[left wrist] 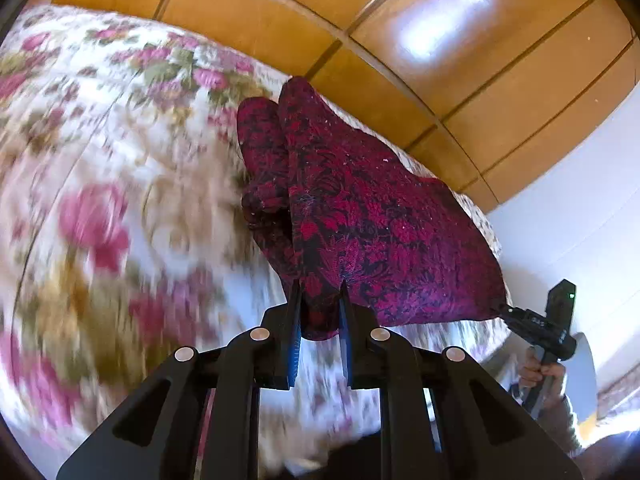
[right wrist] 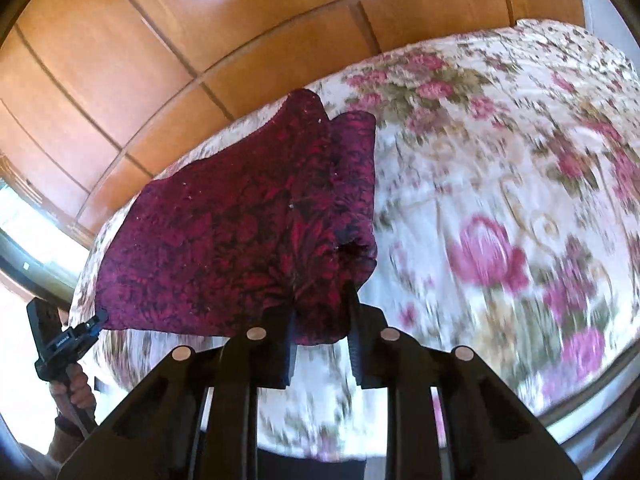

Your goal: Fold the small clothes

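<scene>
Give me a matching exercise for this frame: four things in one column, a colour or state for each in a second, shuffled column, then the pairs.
Things:
1. garment
2. bedspread
3. wardrobe panels
4. left gripper

Descriptions:
A. glossy orange-brown wood
B. white with pink flowers
C. dark red and black pattern, held up at two corners
D. shut on a fabric corner

Pairs: 1-C, 2-B, 3-A, 4-D

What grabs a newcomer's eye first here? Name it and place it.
The dark red floral-patterned garment hangs mid-frame, stretched between the left gripper and the right gripper, whose fingers pinch its near edge. Beneath spreads the cream bedspread with pink roses, and behind it glossy orange-brown wooden panels.
</scene>
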The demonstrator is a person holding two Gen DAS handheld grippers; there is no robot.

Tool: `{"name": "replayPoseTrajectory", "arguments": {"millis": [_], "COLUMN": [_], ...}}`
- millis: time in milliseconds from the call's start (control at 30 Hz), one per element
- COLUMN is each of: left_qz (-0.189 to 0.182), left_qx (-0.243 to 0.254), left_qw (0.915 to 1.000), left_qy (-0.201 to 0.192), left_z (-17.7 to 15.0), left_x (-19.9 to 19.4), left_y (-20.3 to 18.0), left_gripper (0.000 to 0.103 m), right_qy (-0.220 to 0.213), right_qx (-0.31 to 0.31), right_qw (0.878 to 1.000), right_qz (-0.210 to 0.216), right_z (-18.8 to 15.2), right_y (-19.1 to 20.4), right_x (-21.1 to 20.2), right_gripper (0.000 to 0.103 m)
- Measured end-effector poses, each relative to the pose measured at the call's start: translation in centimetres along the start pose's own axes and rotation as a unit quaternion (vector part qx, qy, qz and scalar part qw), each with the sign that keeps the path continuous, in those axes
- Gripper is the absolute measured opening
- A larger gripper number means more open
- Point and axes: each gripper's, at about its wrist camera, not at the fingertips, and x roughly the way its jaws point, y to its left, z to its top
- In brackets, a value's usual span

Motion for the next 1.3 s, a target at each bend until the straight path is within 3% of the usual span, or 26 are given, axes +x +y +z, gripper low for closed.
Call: {"name": "replayPoseTrajectory", "arguments": {"millis": [133, 200, 267, 433, 533, 600, 633, 667, 733, 767, 833, 1033, 1100, 1133, 1233, 1300], "left_qz": [0.038, 0.043, 0.035, 0.041, 0.051, 0.048, 0.053, 0.057, 0.077, 0.085, 0.101, 0.164, 0.172, 0.181, 0.216, 0.227], "left_qx": [0.015, 0.017, 0.012, -0.002, -0.007, -0.009, -0.006, 0.001, 0.012, 0.023, 0.038, 0.048, 0.044, 0.045, 0.078, 0.117], "left_qw": [0.9989, 0.9989, 0.9993, 0.9982, 0.9979, 0.9983, 0.9982, 0.9981, 0.9967, 0.9956, 0.9933, 0.9852, 0.9839, 0.9820, 0.9719, 0.9636], "left_qy": [0.022, 0.012, -0.009, -0.044, -0.039, -0.033, -0.028, -0.023, -0.026, -0.033, -0.041, -0.014, -0.021, -0.027, -0.054, -0.078], "left_z": [-2.2, -1.9, -0.7, 3.1, 5.6, 6.5, 7.1, 7.5, 7.9, 8.3, 8.8, 8.0, 8.3, 8.5, 8.7, 8.6], "left_x": [-0.5, -0.9, -1.5, -0.8, 1.1, 2.2, 3.1, 3.8, 4.5, 4.6, 4.8, 8.0, 7.5, 7.2, 5.9, 5.3], "left_y": [-0.6, -0.8, -0.7, -0.2, 0.2, 0.2, 0.2, 0.2, -0.2, -0.6, -1.2, -0.4, -0.6, -0.9, -3.4, -5.6], "left_gripper": [0.016, 0.019, 0.041, 0.045, 0.045, 0.045, 0.035, 0.020, 0.015, 0.014, 0.014, 0.016, 0.019, 0.026, 0.030, 0.038], "right_qy": [0.021, 0.015, -0.011, -0.045, -0.044, -0.035, -0.033, -0.028, -0.029, -0.035, -0.051, -0.028, -0.035, -0.037, -0.054, -0.074], "right_qx": [0.009, 0.020, 0.027, 0.018, 0.012, 0.006, 0.002, -0.004, -0.022, -0.030, -0.041, -0.046, -0.044, -0.044, -0.053, -0.067], "right_qw": [1.000, 1.000, 1.000, 0.999, 0.999, 0.999, 0.999, 0.999, 0.998, 0.998, 0.996, 0.991, 0.991, 0.990, 0.986, 0.983], "right_qz": [-0.011, -0.007, -0.003, -0.011, -0.017, -0.023, -0.028, -0.031, -0.049, -0.054, -0.063, -0.121, -0.125, -0.126, -0.149, -0.153], "right_z": [-2.0, -1.6, -0.5, 3.5, 6.1, 7.5, 7.9, 8.3, 8.7, 8.8, 9.0, 8.4, 8.4, 8.3, 8.3, 8.1], "right_y": [-0.8, -1.2, -1.3, -0.3, 0.8, 1.6, 1.8, 2.1, 2.8, 3.1, 3.4, 2.6, 2.6, 2.6, 3.3, 4.3], "right_x": [0.1, 0.1, -0.6, 0.3, 2.6, 4.4, 5.2, 5.9, 6.5, 6.2, 5.5, 9.0, 8.8, 8.6, 7.4, 6.2], "right_gripper": [0.023, 0.038, 0.050, 0.052, 0.052, 0.050, 0.048, 0.038, 0.024, 0.017, 0.015, 0.015, 0.017, 0.020, 0.042, 0.046]}}
